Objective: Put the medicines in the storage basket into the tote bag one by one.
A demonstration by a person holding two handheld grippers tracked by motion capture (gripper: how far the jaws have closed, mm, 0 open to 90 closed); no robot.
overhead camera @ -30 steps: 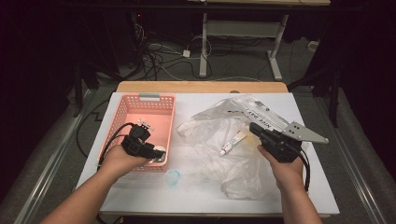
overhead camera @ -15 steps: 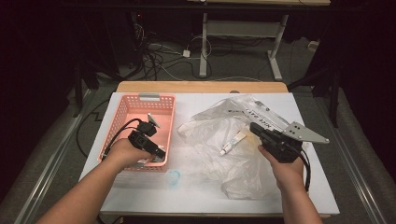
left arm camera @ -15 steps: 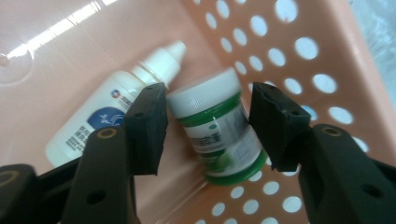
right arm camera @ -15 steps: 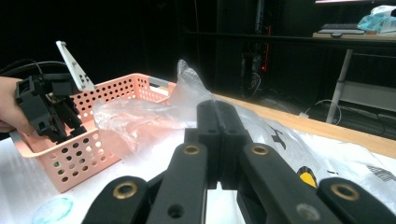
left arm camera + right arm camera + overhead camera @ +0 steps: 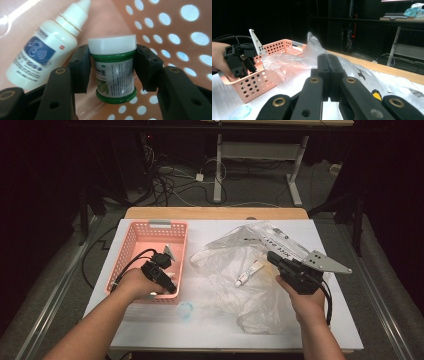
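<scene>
Left gripper view: left gripper (image 5: 111,68) fingers clamp green jar (image 5: 113,68) inside pink basket (image 5: 160,22), white bottle (image 5: 43,50) beside | right gripper (image 5: 329,75) fingers clenched empty over plastic bag (image 5: 287,63) on worktop (image 5: 210,330)

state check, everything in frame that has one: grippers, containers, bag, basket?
left gripper: jaws either side of the jar; contact unclear
green jar: white cap on, upright between the jaws
dropper bottle: capped, lying in the basket
pink basket: upright on the table
right gripper: shut, pads together
plastic bag: crumpled, lying flat
tube: lying at the bag
</scene>
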